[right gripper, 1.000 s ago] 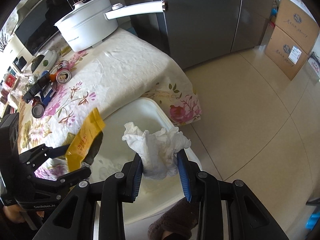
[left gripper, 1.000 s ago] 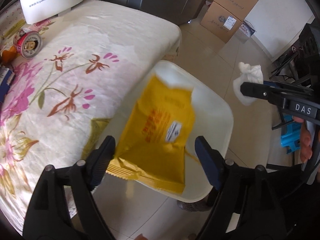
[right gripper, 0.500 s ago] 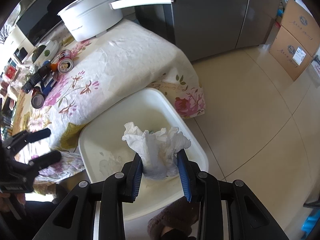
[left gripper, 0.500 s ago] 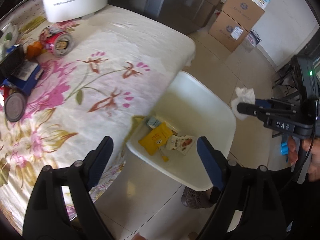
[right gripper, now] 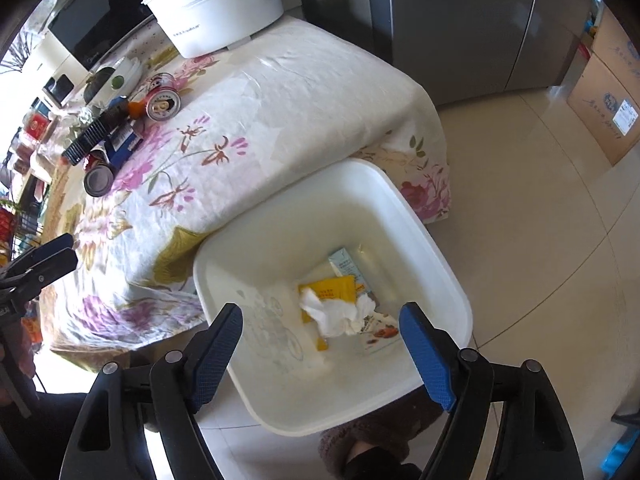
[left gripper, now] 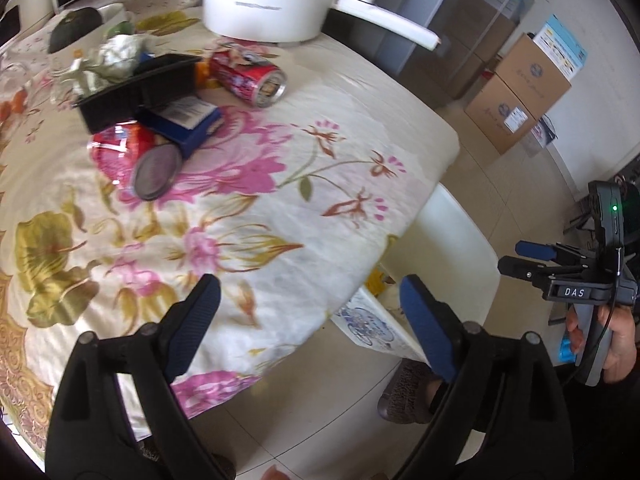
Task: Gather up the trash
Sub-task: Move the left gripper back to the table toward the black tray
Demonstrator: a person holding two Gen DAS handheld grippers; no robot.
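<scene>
A white bin (right gripper: pixel 436 240) stands on the floor against the table edge; it holds a crumpled white tissue (right gripper: pixel 340 314), a yellow packet (right gripper: pixel 334 288) and other wrappers. My right gripper (right gripper: pixel 322 344) is open and empty above the bin. My left gripper (left gripper: pixel 310 312) is open and empty over the table's front edge. On the floral tablecloth lie a red can (left gripper: pixel 248 74), a flat can lid end (left gripper: pixel 154 174), a blue box (left gripper: pixel 182 120), a black tray (left gripper: pixel 132 92) and crumpled paper (left gripper: pixel 116 54). The bin rim (left gripper: pixel 460 224) shows right of the table.
A white pot (right gripper: pixel 216 12) with a long handle stands at the table's far end. A grey fridge (right gripper: pixel 472 20) and cardboard boxes (left gripper: pixel 520 92) stand behind. Tiled floor (right gripper: pixel 540 220) lies to the right. A slippered foot (left gripper: pixel 404 394) is beside the bin.
My right gripper opened and the tissue dropped into the bin. My left gripper, having let go of the yellow packet, swung left from over the bin to over the table.
</scene>
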